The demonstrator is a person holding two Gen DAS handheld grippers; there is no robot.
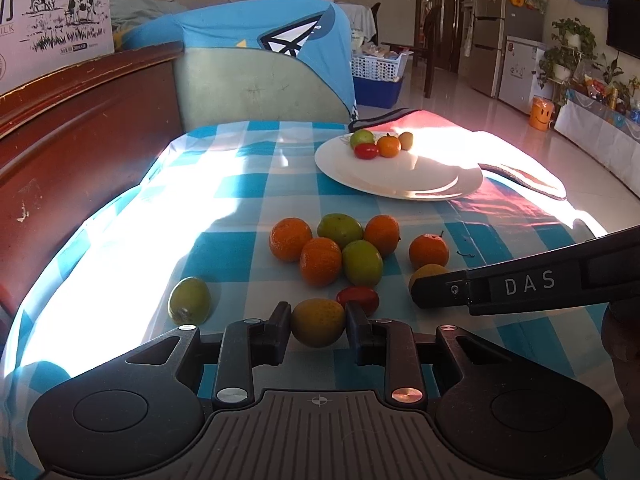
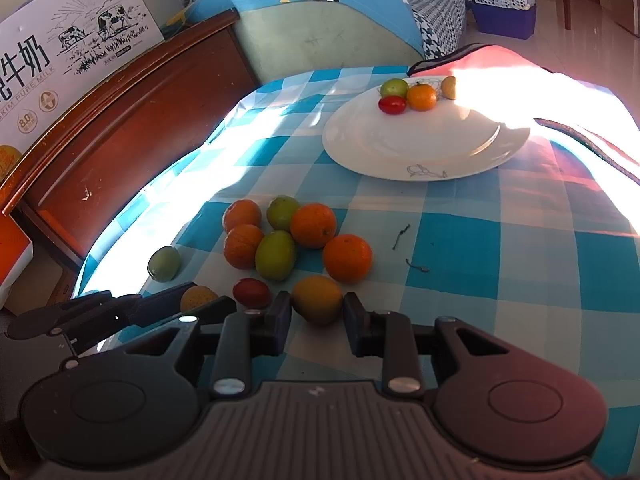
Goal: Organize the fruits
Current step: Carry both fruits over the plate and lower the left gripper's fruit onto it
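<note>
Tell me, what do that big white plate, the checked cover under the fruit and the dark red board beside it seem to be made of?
White plate: probably glazed ceramic, since it is glossy, catches the sunlight and carries a drawn motif on its rim.
Checked cover: thin woven fabric by its look, matte and softly creased.
Dark red board: varnished wood, seemingly, with a faint sheen and pale chips in the finish.

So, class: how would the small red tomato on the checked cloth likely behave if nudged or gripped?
The small red tomato looks oval and glossy, so it would probably roll and may slip. It likely bruises or splits if squeezed hard. The soft checked cloth may slow its rolling.
</note>
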